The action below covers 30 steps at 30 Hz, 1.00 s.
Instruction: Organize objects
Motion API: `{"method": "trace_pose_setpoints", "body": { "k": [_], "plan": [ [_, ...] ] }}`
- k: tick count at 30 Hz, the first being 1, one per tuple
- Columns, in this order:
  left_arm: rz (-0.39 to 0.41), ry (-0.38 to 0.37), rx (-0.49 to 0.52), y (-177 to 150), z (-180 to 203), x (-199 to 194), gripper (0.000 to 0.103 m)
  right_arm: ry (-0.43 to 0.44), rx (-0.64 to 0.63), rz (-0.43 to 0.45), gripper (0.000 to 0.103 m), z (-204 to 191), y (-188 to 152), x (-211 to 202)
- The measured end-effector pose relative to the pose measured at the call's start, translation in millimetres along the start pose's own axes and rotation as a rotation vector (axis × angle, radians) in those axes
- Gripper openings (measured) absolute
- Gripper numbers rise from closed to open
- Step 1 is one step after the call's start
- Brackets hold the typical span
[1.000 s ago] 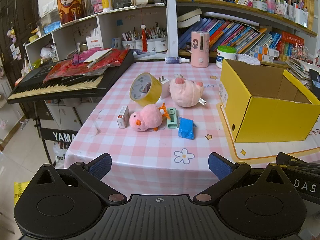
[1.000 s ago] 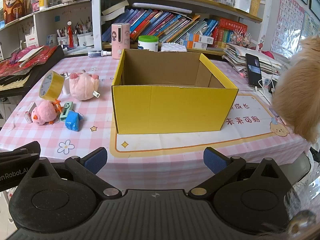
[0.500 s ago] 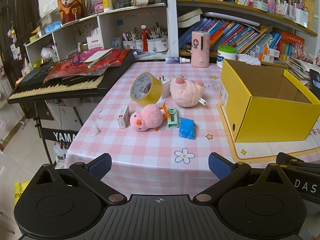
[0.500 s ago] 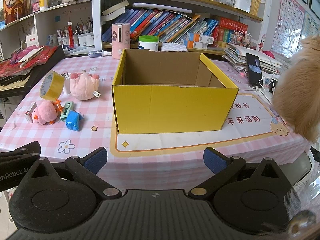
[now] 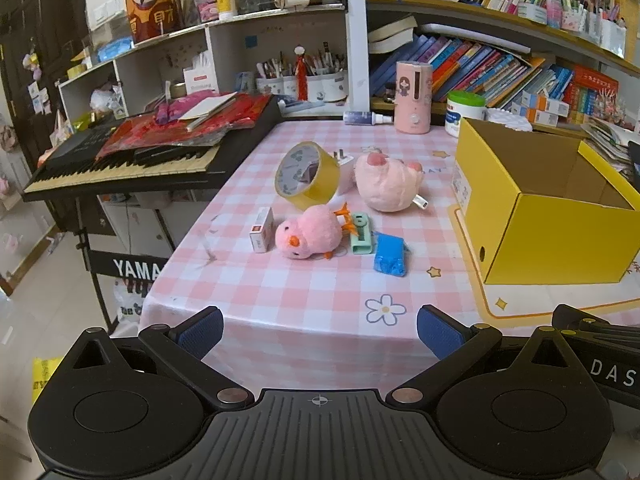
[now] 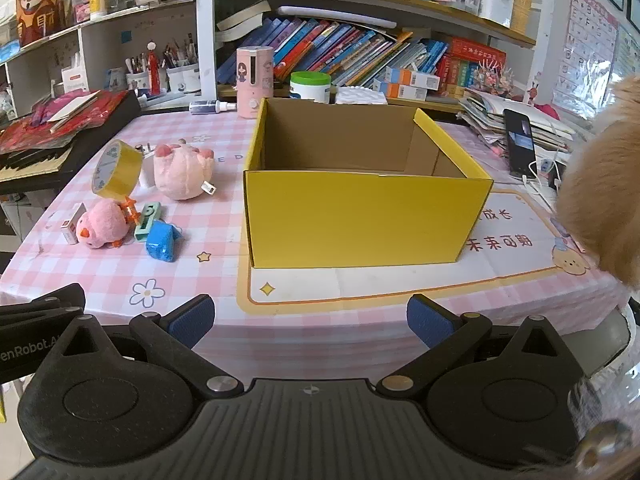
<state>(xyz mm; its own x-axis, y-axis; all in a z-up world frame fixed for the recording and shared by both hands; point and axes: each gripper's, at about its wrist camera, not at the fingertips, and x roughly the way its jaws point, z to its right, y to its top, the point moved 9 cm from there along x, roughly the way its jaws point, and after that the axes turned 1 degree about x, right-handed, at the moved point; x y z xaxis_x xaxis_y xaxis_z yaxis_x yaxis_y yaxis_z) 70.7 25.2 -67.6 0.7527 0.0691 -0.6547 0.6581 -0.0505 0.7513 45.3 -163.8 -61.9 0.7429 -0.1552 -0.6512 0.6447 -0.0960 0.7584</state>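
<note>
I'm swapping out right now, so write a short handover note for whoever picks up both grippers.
Left gripper: open, empty, short of the table edge.
Right gripper: open, empty, facing the yellow box.
Things: tape roll, pink pig toy, pink chick toy, small white box, green clip and blue packet sit clustered on the tablecloth, left of the box.
Done: nothing; what shows of the box's inside is empty.
Left: all six.
</note>
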Motion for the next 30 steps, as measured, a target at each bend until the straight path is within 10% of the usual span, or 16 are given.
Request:
{"method": "trace_pose_setpoints", "body": {
  "k": [18,30],
  "plan": [
    [-0.03,0.094,-0.139,-5.4,-57.2,6.8,0.103,0.163,-0.115,-0.001,0.099,-61.1,9.3,9.5],
    [0.023,0.1,-0.176,17.4,-70.5,19.7,0.103,0.311,-0.292,0.05,0.047,-107.6,17.3,17.7]
  ]
}}
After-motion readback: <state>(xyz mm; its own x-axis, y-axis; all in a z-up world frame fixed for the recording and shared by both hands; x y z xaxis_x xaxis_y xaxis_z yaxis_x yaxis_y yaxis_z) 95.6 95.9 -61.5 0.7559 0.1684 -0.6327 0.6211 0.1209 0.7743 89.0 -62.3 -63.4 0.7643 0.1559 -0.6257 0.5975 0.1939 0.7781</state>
